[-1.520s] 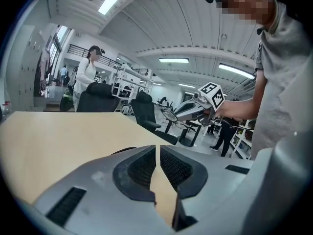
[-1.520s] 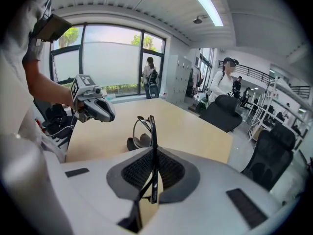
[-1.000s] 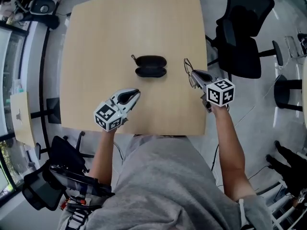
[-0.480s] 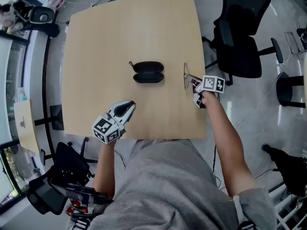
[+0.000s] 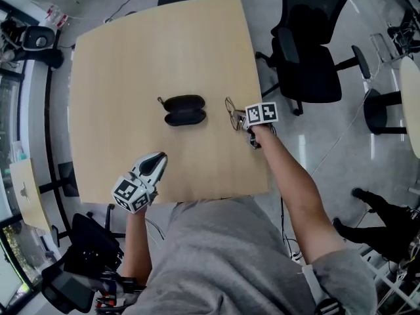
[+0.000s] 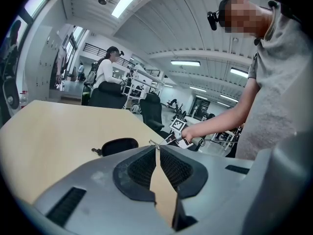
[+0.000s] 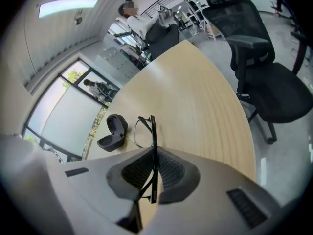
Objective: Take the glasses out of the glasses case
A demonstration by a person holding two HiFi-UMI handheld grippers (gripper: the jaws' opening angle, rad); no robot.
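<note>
The right gripper (image 7: 153, 151) is pinching the glasses (image 7: 153, 129) by one temple in its jaws, lenses sticking out ahead above the counter (image 5: 164, 44). The open case (image 7: 111, 132) is lying beyond, leftward. The left gripper (image 6: 157, 148) is resting with jaws closed, empty, the case well ahead.

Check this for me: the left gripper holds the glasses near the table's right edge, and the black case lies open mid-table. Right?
Not quite: the right gripper holds the glasses, fingers shut on the frame, as the right gripper view shows; the left gripper is shut on nothing. The glasses are near the table's right edge, and the black case lies open mid-table.
</note>
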